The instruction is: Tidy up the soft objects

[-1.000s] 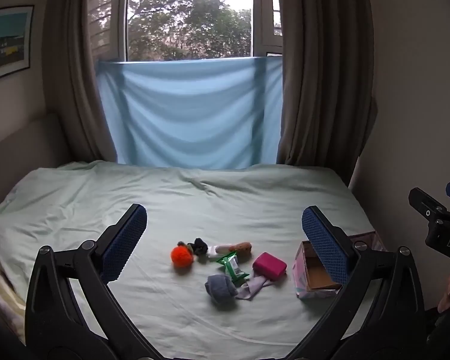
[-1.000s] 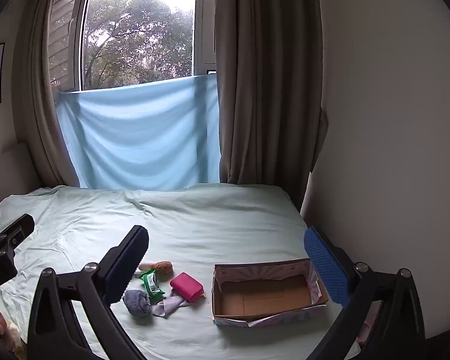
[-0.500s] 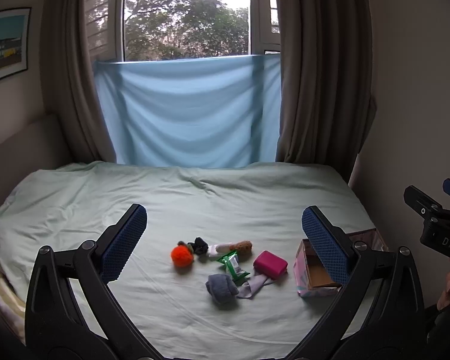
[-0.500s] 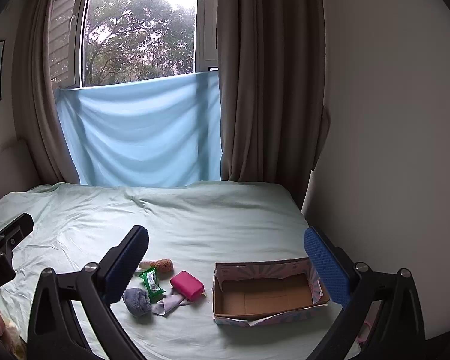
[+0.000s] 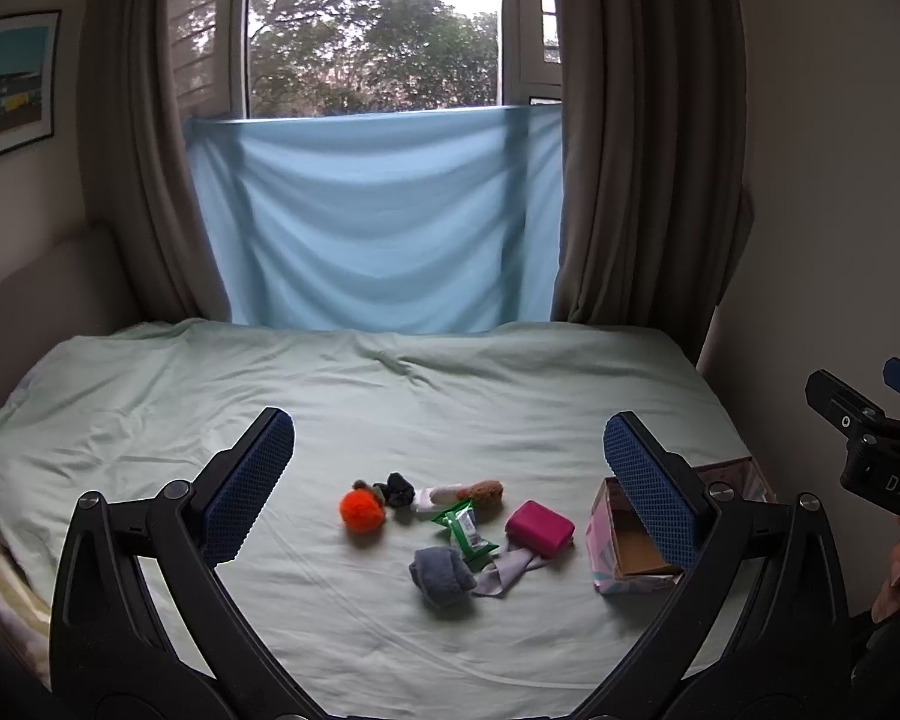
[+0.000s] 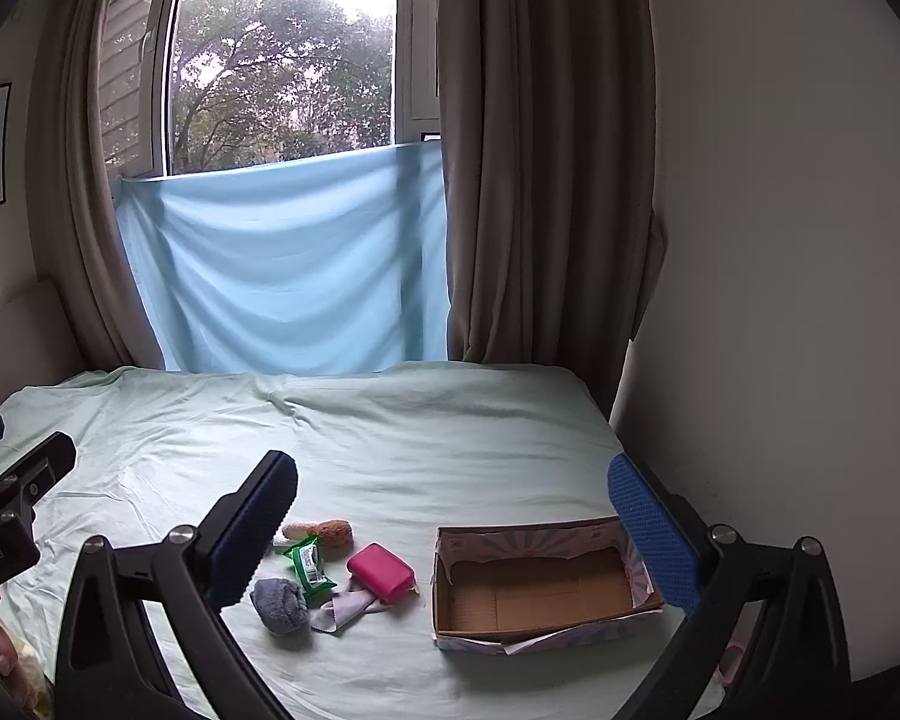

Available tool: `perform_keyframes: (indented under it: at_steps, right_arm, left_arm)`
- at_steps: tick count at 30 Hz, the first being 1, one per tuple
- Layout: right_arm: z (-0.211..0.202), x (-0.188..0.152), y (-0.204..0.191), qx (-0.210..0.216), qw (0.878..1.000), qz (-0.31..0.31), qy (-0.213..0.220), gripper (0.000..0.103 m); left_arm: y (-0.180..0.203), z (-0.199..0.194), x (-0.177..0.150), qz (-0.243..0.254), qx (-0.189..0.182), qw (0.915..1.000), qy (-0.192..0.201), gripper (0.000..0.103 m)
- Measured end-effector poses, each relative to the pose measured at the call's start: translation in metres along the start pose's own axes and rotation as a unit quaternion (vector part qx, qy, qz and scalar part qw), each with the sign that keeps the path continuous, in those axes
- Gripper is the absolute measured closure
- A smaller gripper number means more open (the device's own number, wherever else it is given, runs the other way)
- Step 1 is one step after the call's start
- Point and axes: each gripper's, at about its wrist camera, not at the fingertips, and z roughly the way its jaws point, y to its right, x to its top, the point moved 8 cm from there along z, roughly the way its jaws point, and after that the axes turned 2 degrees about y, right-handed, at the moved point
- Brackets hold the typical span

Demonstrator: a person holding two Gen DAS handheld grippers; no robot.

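— Several soft things lie bunched on the bed (image 5: 210, 396), but how much is hidden?

— In the right wrist view the right gripper (image 6: 450, 516)'s near finger covers the far left of the cluster, so the orange pompom (image 5: 362, 510) and the dark bundle (image 5: 397, 488) show only from the left wrist. The cardboard box (image 6: 540, 591) is half covered by a blue pad in the left view. What the dark bundle is, I cannot tell.

— Where do they lie relative to the jaws?

— Below and ahead of both, well apart. From the left gripper (image 5: 450, 474) the cluster sits between the pads; from the right, the box sits between them and the cluster toward the left finger.

— Count them.

— One pompom, one dark bundle, one brown-and-white plush (image 5: 471, 492), one green packet (image 5: 463, 531), one pink pouch (image 5: 540, 528), one grey sock roll (image 5: 441, 576), one pale lilac cloth (image 5: 507, 573), one box just right of the pouch.

— And the jaws?

— Both pairs spread wide, gripping nothing.
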Motion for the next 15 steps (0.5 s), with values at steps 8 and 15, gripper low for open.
perform_keyframes:
  at_steps: [8, 15]
  right_arm:
    - [0.0016, 0.0015, -0.0022, 0.004, 1.000, 0.005, -0.002, 0.000]
    - [0.0031, 0.0032, -0.0014, 0.005, 1.000, 0.005, -0.004, 0.000]
  left_arm:
    - [0.0010, 0.0024, -0.0008, 0.003, -0.001, 1.0000, -0.001, 0.000]
    - [0.0012, 0.0032, 0.0001, 0.002, -0.001, 1.0000, -0.002, 0.000]
